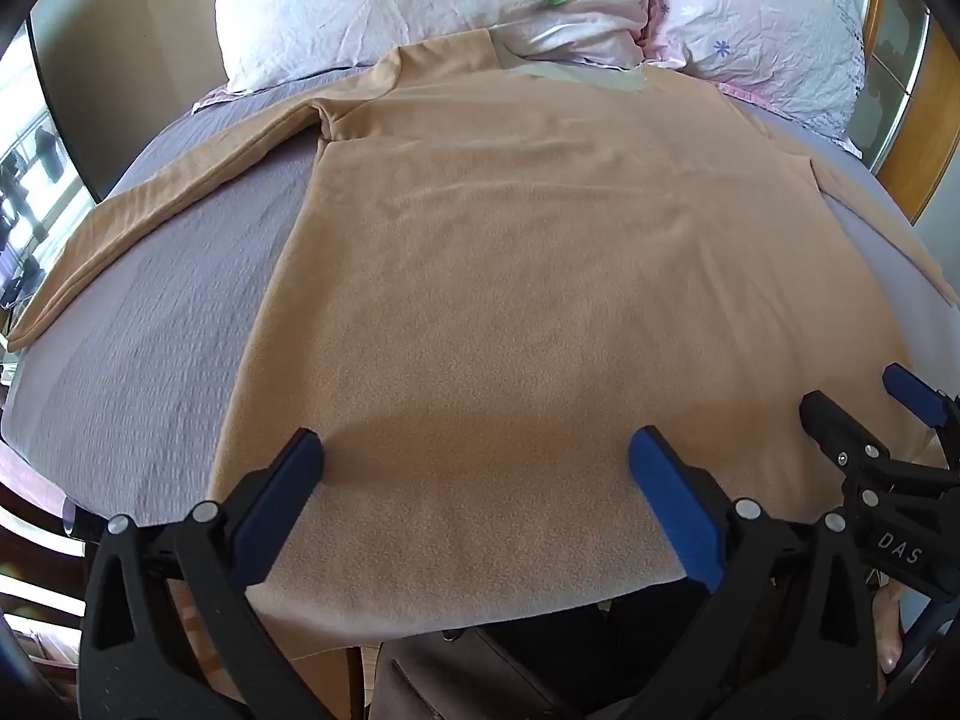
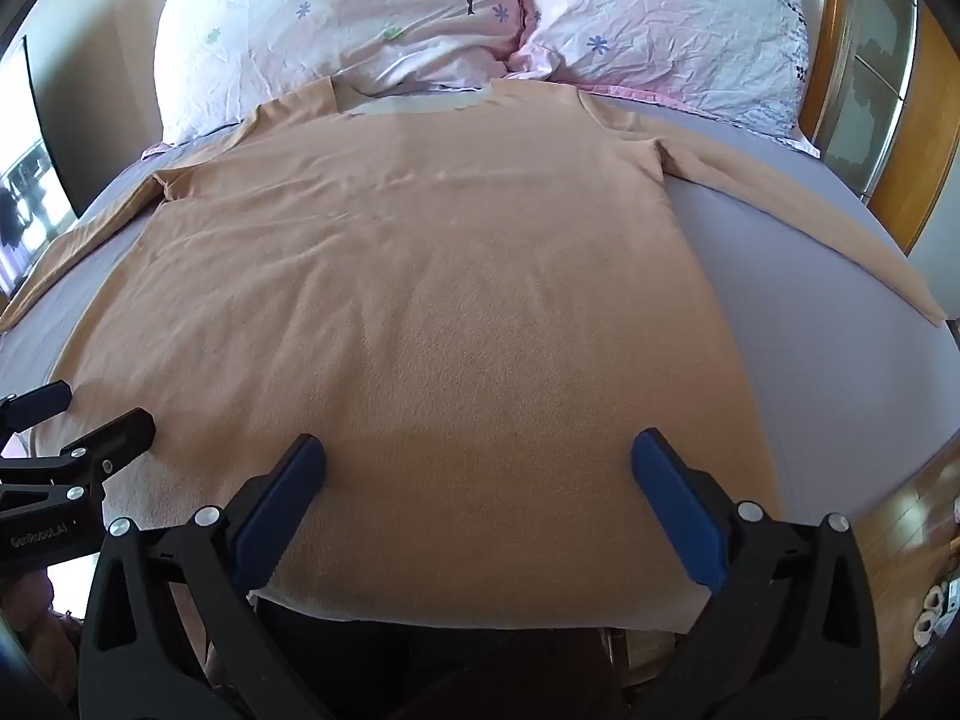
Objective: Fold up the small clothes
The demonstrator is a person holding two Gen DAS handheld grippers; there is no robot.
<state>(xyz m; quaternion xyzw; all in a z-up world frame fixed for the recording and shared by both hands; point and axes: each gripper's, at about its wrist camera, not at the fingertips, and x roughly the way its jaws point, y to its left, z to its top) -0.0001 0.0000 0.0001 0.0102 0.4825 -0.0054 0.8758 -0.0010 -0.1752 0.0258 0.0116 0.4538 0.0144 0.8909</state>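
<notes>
A tan long-sleeved shirt (image 1: 510, 276) lies flat on the bed, collar toward the pillows, both sleeves spread out; it also shows in the right wrist view (image 2: 432, 300). Its hem hangs a little over the bed's near edge. My left gripper (image 1: 474, 456) is open and empty, just above the hem on the left half. My right gripper (image 2: 477, 456) is open and empty above the hem on the right half. The right gripper also shows at the right edge of the left wrist view (image 1: 864, 408), and the left gripper at the left edge of the right wrist view (image 2: 78, 414).
The bed has a grey-lilac sheet (image 1: 156, 330). Two floral pillows (image 2: 360, 18) (image 2: 672, 36) lie at the head. A wooden headboard (image 2: 900, 138) stands at the right. A window (image 1: 30, 180) is at the left. Wooden floor (image 2: 900, 540) shows beside the bed.
</notes>
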